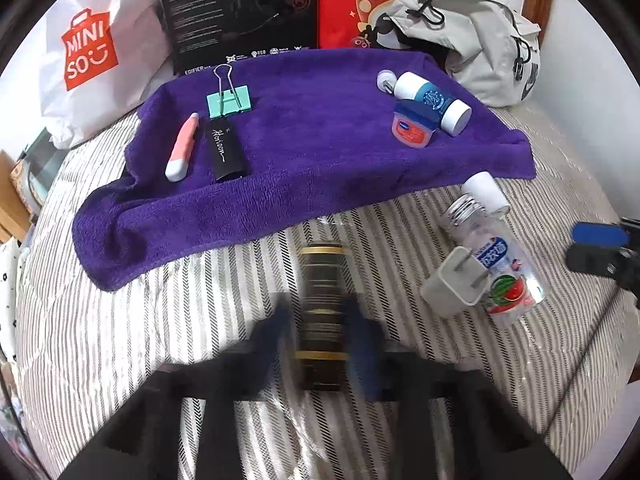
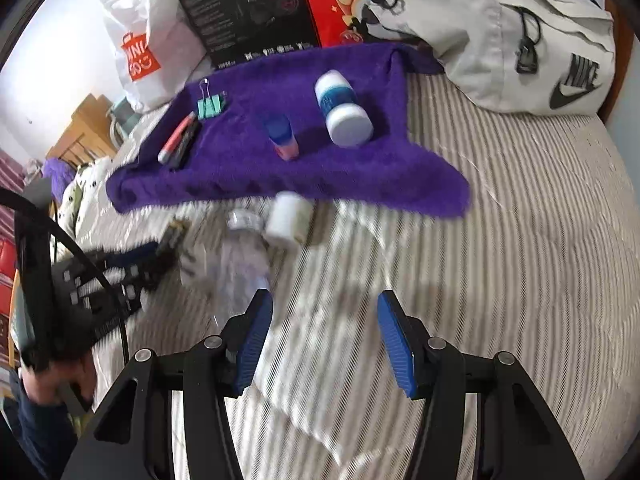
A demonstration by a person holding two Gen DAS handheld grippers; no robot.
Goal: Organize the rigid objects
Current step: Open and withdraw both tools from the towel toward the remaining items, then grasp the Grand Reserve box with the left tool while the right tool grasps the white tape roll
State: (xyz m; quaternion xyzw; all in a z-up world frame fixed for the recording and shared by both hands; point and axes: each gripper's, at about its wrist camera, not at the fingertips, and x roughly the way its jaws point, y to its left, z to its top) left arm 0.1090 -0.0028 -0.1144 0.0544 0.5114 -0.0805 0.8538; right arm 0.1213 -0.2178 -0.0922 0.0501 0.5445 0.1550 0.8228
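My left gripper (image 1: 322, 316) is blurred and shut on a black tube with gold bands (image 1: 322, 276), held over the striped bed cover just short of the purple towel (image 1: 304, 160). On the towel lie a mint binder clip (image 1: 229, 98), a pink pen-shaped tool (image 1: 182, 148), a black "Horizon" sleeve (image 1: 225, 150), a blue and white bottle (image 1: 434, 100) and a small Vaseline jar (image 1: 412, 126). My right gripper (image 2: 324, 336) is open with nothing between its fingers, over the bed on the right. The right wrist view shows the left gripper (image 2: 160, 250) with the tube (image 2: 176, 232).
A clear bottle with a watermelon label (image 1: 500, 264), a white charger plug (image 1: 456, 280) and a white cap (image 1: 486, 192) lie on the bed right of the tube. A grey backpack (image 2: 500, 32), a black box (image 1: 240, 8), a red bag (image 1: 352, 0) and a Miniso bag (image 1: 92, 48) line the far side.
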